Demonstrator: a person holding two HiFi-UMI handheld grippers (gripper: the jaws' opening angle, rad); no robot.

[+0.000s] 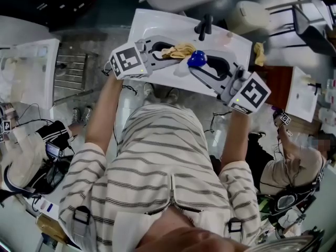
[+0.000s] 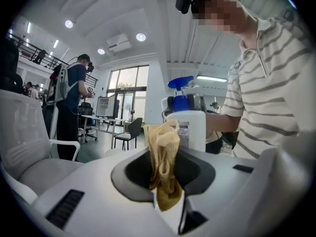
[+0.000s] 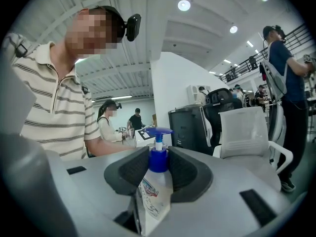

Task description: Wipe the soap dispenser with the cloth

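A white soap dispenser (image 3: 154,196) with a blue pump top (image 1: 197,59) stands upright between the jaws of my right gripper (image 3: 158,169), which is shut on it. My left gripper (image 2: 165,172) is shut on a crumpled tan cloth (image 2: 163,162), which sticks up from its jaws. In the head view both grippers meet over a white sink (image 1: 157,25), the cloth (image 1: 179,50) just left of the blue pump. The left gripper view has the dispenser (image 2: 187,127) right behind the cloth, very close; whether they touch I cannot tell.
A black faucet (image 1: 205,26) rises at the sink's far edge. A second tan cloth (image 1: 259,53) lies at the sink's right end. A metal rack (image 1: 71,72) and another white basin (image 1: 26,70) stand to the left. People are working close by on the right and left.
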